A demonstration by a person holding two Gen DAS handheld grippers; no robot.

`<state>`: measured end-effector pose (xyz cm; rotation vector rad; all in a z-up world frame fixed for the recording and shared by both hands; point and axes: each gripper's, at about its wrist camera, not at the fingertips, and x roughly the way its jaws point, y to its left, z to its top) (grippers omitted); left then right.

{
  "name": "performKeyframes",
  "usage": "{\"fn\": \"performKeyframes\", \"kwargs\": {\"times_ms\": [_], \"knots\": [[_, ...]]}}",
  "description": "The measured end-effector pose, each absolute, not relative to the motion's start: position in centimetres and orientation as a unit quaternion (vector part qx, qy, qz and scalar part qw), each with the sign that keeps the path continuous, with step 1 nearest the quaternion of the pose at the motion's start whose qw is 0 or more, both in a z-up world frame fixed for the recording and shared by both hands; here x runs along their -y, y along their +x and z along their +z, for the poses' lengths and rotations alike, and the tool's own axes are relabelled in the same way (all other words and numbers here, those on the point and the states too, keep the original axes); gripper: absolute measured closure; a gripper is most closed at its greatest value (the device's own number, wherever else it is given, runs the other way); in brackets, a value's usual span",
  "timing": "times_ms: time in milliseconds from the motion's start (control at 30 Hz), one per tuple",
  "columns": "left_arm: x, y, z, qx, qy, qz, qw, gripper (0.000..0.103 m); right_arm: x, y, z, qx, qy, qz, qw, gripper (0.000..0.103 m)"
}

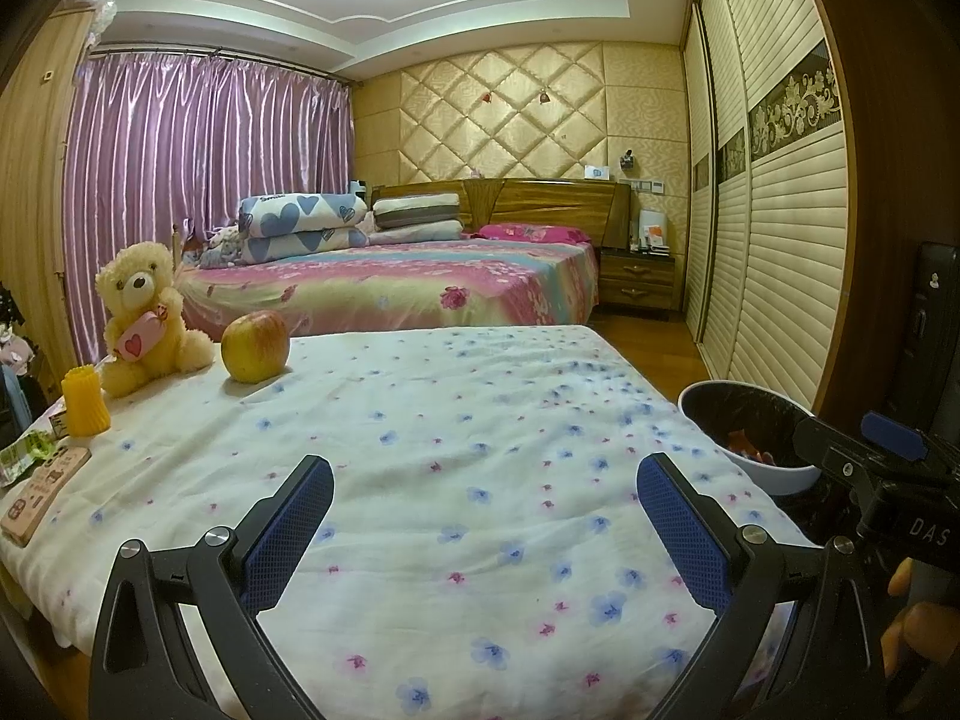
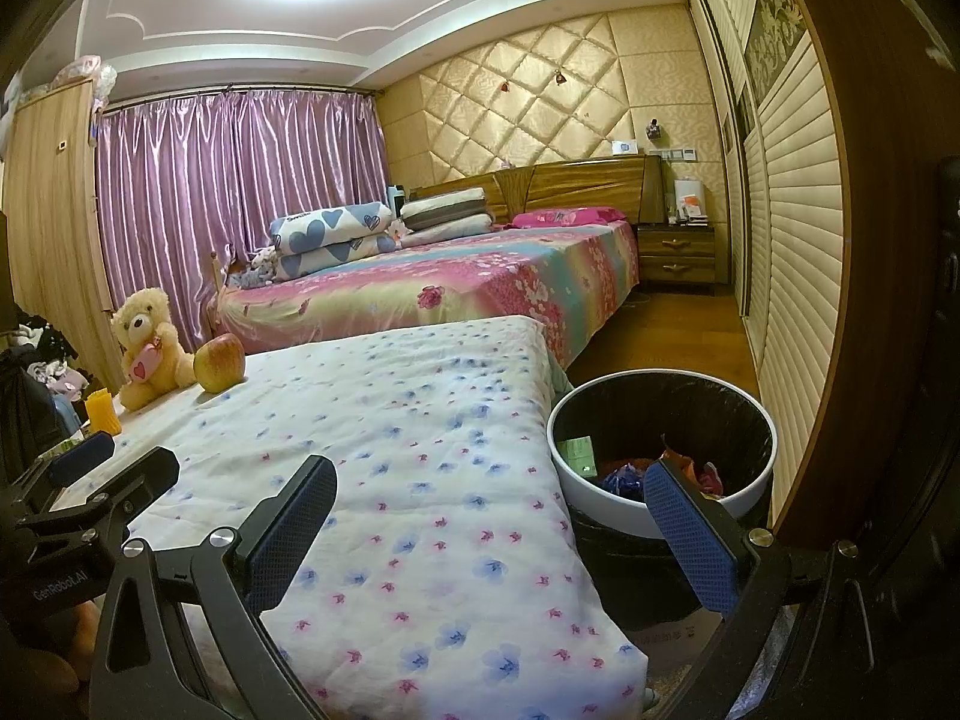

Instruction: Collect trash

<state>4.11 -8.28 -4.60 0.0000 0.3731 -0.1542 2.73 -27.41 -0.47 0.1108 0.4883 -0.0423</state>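
Trash is mostly already in the bin [image 2: 660,516] — you can see wrappers and a green packet sitting on the black liner, just off the right edge of the table [image 2: 420,420]. Both of your grippers are wide open and holding nothing: the left gripper [image 1: 485,534] hovers over bare floral cloth near the front, the right gripper [image 2: 489,531] straddles the table's right edge with one finger out over the bin. What looks left to me is over at the far left edge: a green wrapper [image 1: 24,456] beside the pink box [image 1: 42,495], though I can't tell if the box counts as rubbish. The bear [image 1: 147,315], apple [image 1: 255,345] and yellow cup [image 1: 86,399] probably stay put. So I'd say you're nearly done — one left-hand reach for that wrapper, maybe two.
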Motion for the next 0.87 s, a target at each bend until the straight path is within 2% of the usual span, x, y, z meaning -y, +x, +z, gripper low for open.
{"fn": "performKeyframes", "kwargs": {"times_ms": [867], "knots": [[7.4,5.2,-4.9,-0.208,-0.009,-0.081,0.975,0.001,25.3,2.7,-0.7,-0.27,0.07,-0.015,0.96,0.0]]}}
